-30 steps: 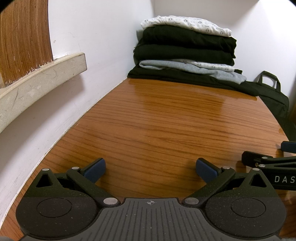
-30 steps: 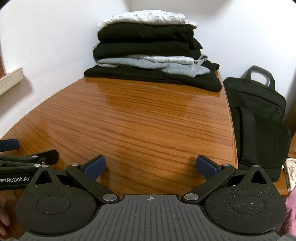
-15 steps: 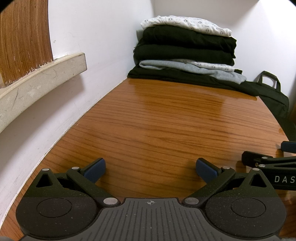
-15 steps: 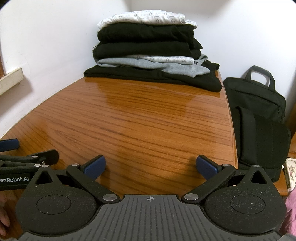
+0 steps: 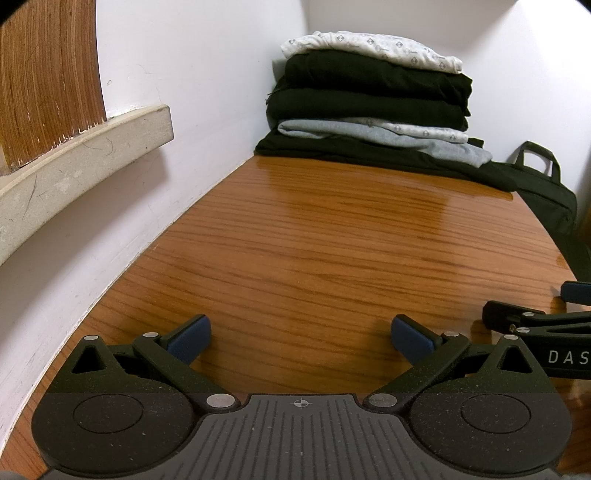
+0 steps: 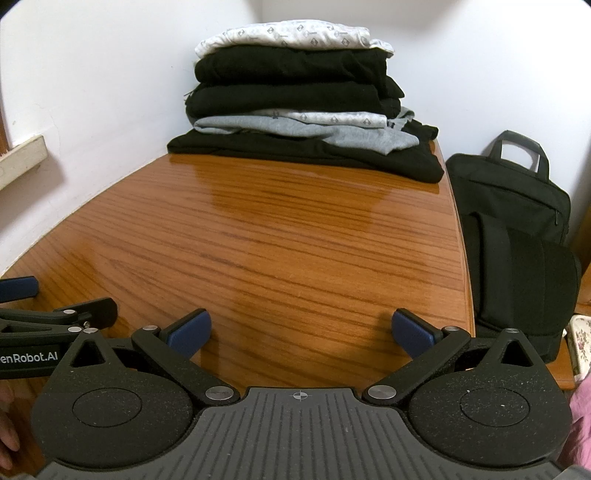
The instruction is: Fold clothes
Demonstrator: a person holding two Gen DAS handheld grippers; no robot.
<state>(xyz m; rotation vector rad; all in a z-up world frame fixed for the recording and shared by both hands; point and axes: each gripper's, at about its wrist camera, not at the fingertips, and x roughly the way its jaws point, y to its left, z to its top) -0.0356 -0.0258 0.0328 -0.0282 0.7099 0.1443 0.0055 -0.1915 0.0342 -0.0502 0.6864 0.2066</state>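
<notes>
Moved: nothing; our left tongs [image 5: 301,334] and right tongs [image 6: 301,332] stay spread, empty.
Clothes: folded pile [image 6: 295,99] waits at 12 o'clock on surface [image 6: 295,240].

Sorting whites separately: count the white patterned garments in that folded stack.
2. One white patterned garment tops the folded stack; another is sandwiched lower, above the grey one. More may be hidden.
</notes>
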